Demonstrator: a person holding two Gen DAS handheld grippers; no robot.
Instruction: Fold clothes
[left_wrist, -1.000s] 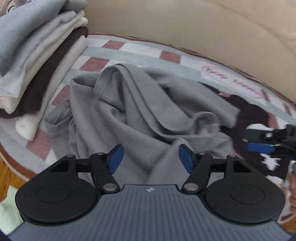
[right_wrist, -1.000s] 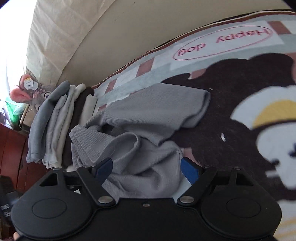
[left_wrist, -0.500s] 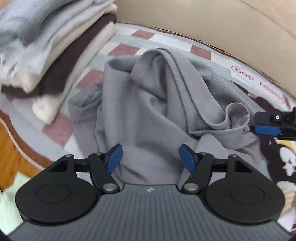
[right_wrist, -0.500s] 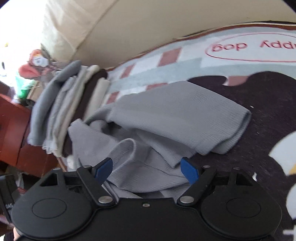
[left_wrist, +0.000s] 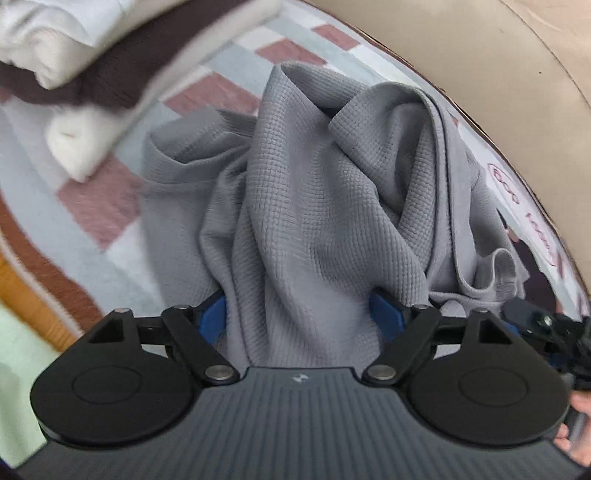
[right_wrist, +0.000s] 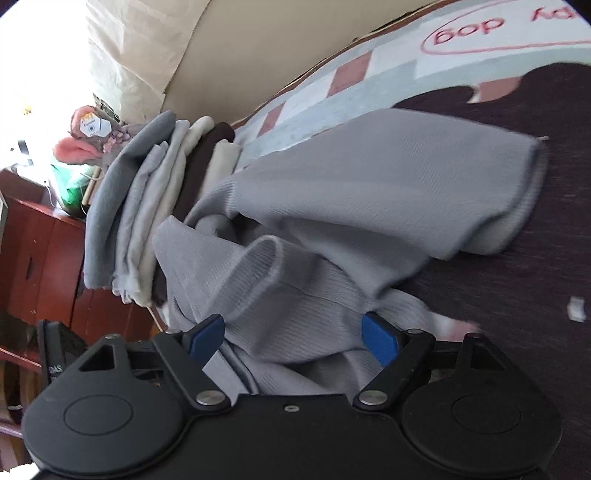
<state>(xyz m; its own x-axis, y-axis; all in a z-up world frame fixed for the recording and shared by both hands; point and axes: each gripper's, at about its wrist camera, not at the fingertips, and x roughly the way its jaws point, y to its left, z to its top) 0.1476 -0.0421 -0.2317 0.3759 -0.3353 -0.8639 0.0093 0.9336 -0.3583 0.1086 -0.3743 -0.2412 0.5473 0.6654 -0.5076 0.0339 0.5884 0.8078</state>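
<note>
Reaching down, left wrist: left gripper (left_wrist: 301, 315) jaws opening, crumpled grey top (left_wrist: 317, 192) bunched between them on the rug (left_wrist: 110, 199); closing here risks pinching several layers | right wrist: right gripper (right_wrist: 293, 338) jaws spread over grey folds, nothing pinched; stack (right_wrist: 147, 192) just beside, could get knocked

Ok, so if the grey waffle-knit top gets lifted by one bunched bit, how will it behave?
Probably floppy: the grey top lies in soft, slumped folds, so it should sag and trail. Its textured knit likely grips the blue pads rather than slipping. The loose cuffed sleeve would probably dangle.
</note>
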